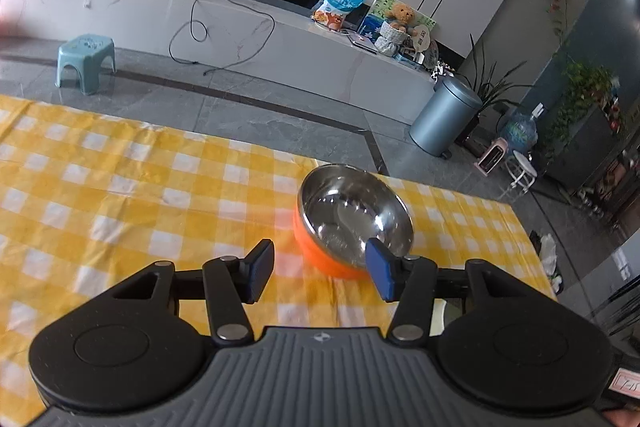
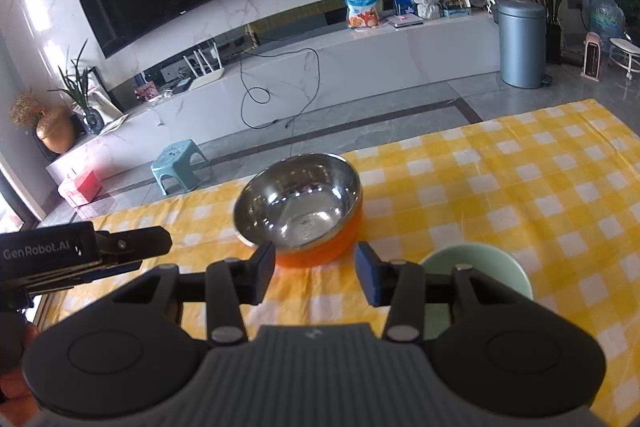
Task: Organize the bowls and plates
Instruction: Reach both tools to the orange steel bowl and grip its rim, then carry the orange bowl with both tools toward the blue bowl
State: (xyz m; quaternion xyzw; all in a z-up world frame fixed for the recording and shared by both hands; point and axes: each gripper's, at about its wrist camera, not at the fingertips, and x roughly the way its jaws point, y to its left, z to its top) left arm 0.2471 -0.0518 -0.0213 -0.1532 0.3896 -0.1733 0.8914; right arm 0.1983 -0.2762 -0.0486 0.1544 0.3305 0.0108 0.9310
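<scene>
An orange bowl with a steel inside (image 1: 354,217) stands upright on the yellow checked tablecloth (image 1: 120,187). My left gripper (image 1: 320,273) is open and empty, just short of the bowl, with its right finger at the bowl's near rim. In the right wrist view the same bowl (image 2: 300,207) sits just beyond my open, empty right gripper (image 2: 316,273). A pale green bowl (image 2: 480,267) stands to the right, partly hidden under the right finger. The left gripper's body (image 2: 80,251) shows at the left edge.
The table's far edge (image 2: 440,135) lies close behind the orange bowl. Beyond it are grey floor tiles, a teal stool (image 2: 180,163), a blue-grey bin (image 1: 444,115) and a long white TV bench (image 2: 320,67).
</scene>
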